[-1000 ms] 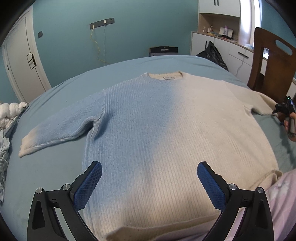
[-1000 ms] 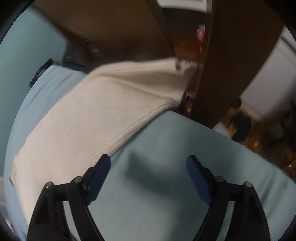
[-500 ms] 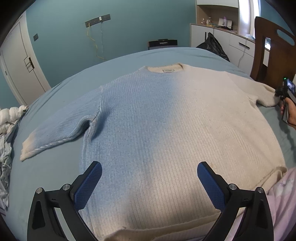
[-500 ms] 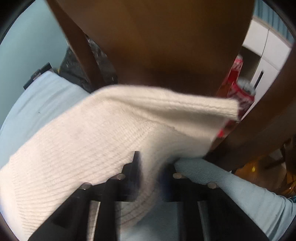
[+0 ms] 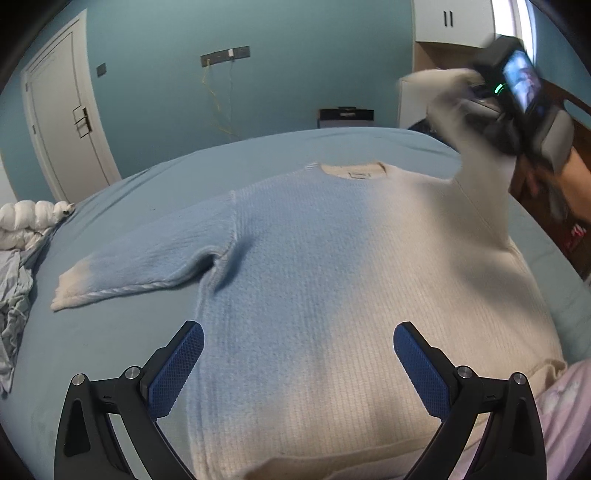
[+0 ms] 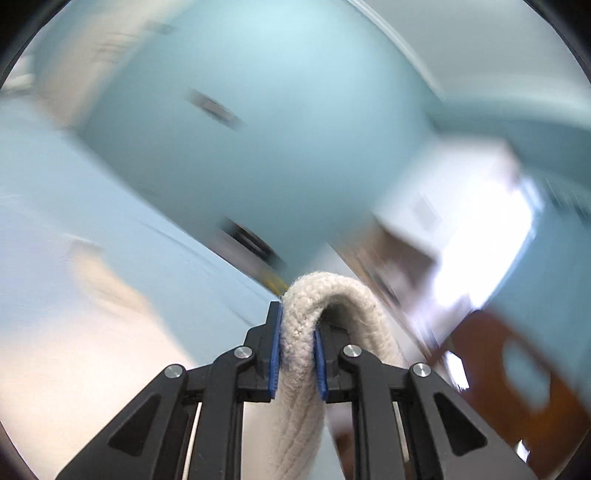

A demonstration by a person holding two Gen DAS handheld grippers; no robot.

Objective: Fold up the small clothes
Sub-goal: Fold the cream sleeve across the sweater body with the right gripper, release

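Observation:
A blue-to-cream knit sweater (image 5: 314, 280) lies face up on the blue bed (image 5: 110, 332), collar at the far side. Its left sleeve (image 5: 140, 266) lies flat, pointing left. My left gripper (image 5: 298, 363) is open and empty, hovering over the sweater's lower hem. My right gripper (image 6: 297, 350) is shut on the cream right sleeve (image 6: 306, 332), whose knit fabric loops out between the blue pads. In the left wrist view the right gripper (image 5: 509, 96) holds that sleeve (image 5: 476, 177) lifted high above the bed at the upper right, blurred.
A brown wooden chair (image 5: 576, 122) stands at the bed's right side. A white quilt (image 5: 29, 221) and crumpled grey cloth (image 5: 14, 295) lie at the left edge. A door (image 5: 66, 110) and white cabinets (image 5: 454, 22) line the far walls.
My right gripper closed on the cream sleeve and has lifted it up off the bed, swinging toward the sweater's middle. My left gripper stays open over the hem.

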